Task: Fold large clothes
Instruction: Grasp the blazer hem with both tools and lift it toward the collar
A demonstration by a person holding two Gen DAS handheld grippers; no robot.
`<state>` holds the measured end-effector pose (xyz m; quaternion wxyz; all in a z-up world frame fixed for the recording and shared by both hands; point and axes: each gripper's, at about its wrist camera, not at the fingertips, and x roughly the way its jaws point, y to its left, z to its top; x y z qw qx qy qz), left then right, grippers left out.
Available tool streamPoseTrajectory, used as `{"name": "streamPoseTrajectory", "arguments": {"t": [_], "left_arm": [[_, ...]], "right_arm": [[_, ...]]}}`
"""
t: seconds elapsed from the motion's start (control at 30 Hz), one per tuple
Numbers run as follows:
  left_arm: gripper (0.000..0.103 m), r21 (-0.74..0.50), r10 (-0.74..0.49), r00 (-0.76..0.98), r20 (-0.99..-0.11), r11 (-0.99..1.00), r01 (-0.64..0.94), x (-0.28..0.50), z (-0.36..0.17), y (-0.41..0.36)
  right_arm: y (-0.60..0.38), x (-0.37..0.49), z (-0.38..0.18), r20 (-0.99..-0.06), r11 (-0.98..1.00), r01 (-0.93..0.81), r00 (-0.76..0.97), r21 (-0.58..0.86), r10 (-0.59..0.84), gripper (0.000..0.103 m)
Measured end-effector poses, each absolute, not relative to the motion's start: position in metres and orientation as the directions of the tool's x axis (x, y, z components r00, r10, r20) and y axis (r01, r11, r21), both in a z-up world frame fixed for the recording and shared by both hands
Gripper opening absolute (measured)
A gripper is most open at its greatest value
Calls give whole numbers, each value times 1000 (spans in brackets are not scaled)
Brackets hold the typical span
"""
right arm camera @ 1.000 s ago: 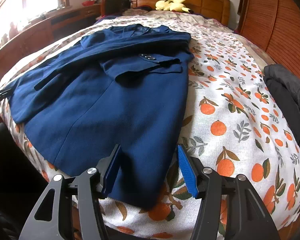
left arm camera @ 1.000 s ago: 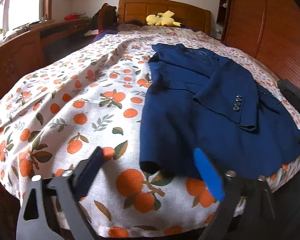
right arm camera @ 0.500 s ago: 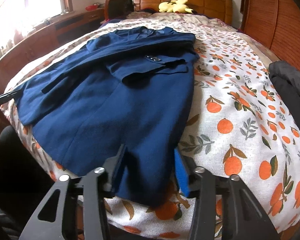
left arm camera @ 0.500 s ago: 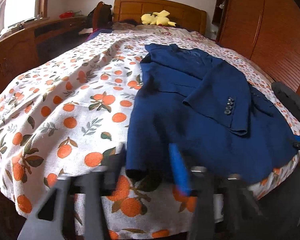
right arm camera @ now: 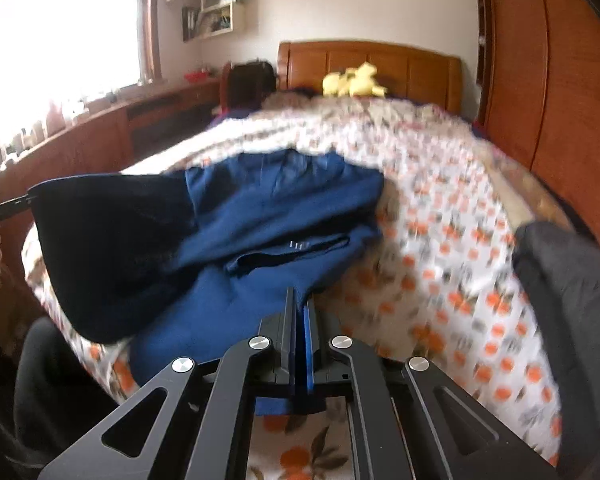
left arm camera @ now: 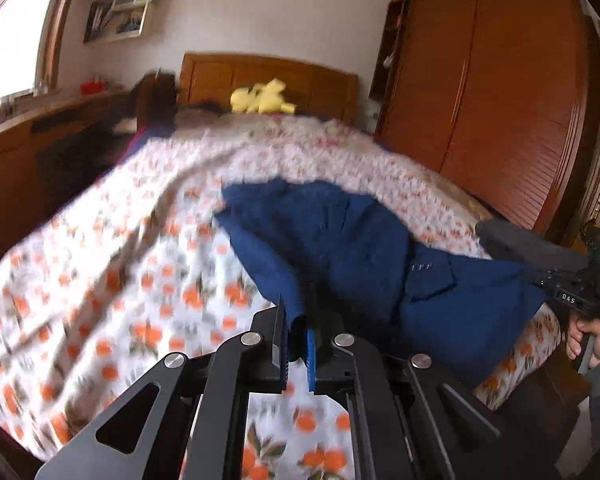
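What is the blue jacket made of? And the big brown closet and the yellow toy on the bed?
The blue jacket looks like matte woven suit cloth, maybe wool: it drapes in soft folds and has sleeve buttons. The closet looks like varnished reddish wood, with fine slats and a slight shine. The yellow toy looks like soft plush, though it is too blurred to be sure.

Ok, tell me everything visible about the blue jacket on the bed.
The blue jacket is a navy blazer of woven suiting, with a row of small cuff buttons on a sleeve folded across it. It lies lengthwise on the orange-print bedspread, collar toward the headboard. Its near hem is lifted at two corners: the left tongs are closing on one, the right tongs are shut on the other.
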<state>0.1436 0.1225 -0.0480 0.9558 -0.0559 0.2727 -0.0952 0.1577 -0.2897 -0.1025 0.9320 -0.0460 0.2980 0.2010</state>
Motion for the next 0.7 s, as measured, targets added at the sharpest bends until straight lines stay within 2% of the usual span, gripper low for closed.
{"name": "streamPoseTrajectory", "arguments": {"t": [0.3,0.53,0.7], "left_arm": [[5,-180,-234,913,-334,967,182,145,69,107],[5,-140,-245,949,-198,965,220,107,154,83],[6,-103,-247,961,-129,967,234,74,192,71]], "right_arm": [[-311,158,-4,-410,928,-371,842,35,352,1],[-332,104,82,-265,932,-362,902,-32,341,1],[-351,66,121,-190,939,-337,929,-73,319,1]]}}
